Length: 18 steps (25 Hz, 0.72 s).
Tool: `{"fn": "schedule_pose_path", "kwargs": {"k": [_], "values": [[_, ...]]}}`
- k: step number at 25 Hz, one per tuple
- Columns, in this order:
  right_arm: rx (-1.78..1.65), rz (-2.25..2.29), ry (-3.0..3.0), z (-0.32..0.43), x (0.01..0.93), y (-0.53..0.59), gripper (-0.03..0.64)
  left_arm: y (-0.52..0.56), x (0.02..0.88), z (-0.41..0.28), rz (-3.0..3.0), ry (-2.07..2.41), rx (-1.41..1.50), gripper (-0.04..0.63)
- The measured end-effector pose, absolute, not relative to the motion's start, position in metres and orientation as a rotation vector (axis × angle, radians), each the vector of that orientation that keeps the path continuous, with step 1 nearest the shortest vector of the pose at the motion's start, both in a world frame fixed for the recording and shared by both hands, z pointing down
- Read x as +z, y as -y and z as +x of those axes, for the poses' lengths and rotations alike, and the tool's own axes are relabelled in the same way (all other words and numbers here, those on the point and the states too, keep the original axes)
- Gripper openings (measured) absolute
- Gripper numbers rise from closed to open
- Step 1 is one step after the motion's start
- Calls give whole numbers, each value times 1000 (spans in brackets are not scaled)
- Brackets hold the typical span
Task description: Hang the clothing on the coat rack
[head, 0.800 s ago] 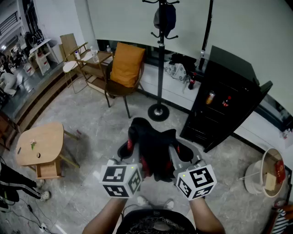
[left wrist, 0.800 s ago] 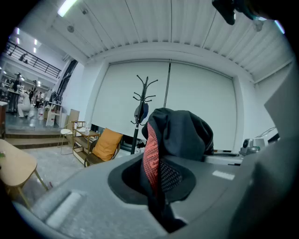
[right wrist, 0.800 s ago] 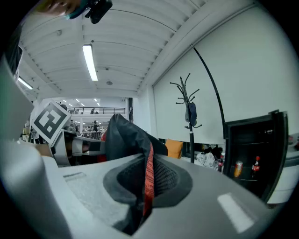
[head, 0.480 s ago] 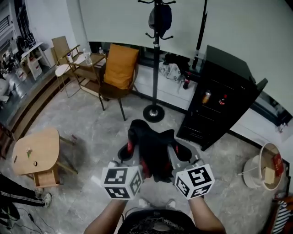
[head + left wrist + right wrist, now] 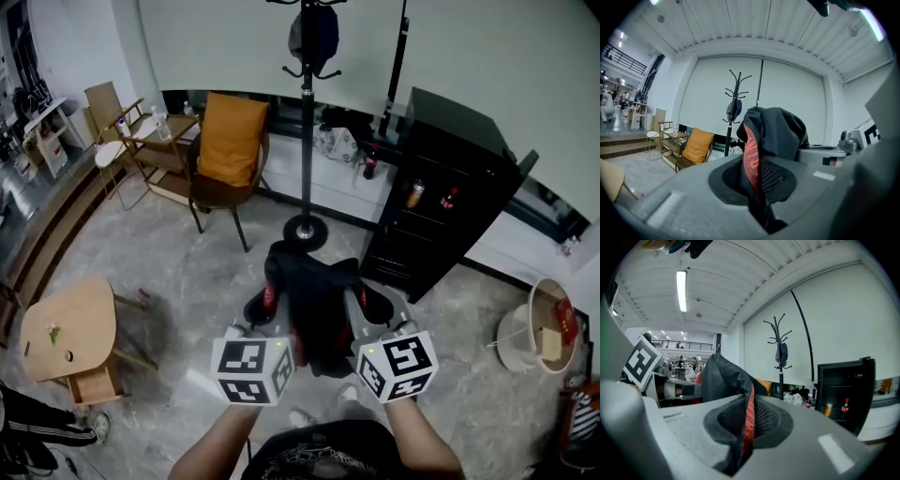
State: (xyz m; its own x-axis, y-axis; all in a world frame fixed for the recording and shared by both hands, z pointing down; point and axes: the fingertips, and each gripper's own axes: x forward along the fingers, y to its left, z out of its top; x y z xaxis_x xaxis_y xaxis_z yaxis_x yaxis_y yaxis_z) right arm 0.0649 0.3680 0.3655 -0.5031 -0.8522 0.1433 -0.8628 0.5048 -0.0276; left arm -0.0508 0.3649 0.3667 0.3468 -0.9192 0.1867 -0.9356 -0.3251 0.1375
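Note:
A black garment with red trim (image 5: 314, 300) hangs bunched between my two grippers at chest height. In the head view my left gripper (image 5: 265, 305) is shut on its left part and my right gripper (image 5: 367, 305) is shut on its right part. The left gripper view shows the cloth (image 5: 773, 131) pinched between the left gripper's (image 5: 757, 187) jaws. In the right gripper view the red hem (image 5: 749, 420) runs down into the right gripper's (image 5: 745, 427) closed jaws. The black coat rack (image 5: 305, 112) stands ahead by the wall, and a dark item (image 5: 312, 33) hangs on it.
A wooden chair with an orange cushion (image 5: 230, 141) stands left of the rack. A black cabinet with an open door (image 5: 441, 206) stands to its right. A small wooden table (image 5: 66, 323) is at the left and a white bin (image 5: 539, 337) at the right. A person's leg (image 5: 28, 422) shows at the lower left.
The room has slid to the left in the head view, so the coat rack now stands nearer the middle ahead. Both grippers hold the garment as before.

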Motion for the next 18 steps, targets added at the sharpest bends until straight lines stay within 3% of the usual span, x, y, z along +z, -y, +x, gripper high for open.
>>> {"fn": "schedule_pose_path", "kwargs": {"k": [18], "values": [[160,1445,2683,93,368,-261,28,-260,368,-19,2355,1708,167,23]]}}
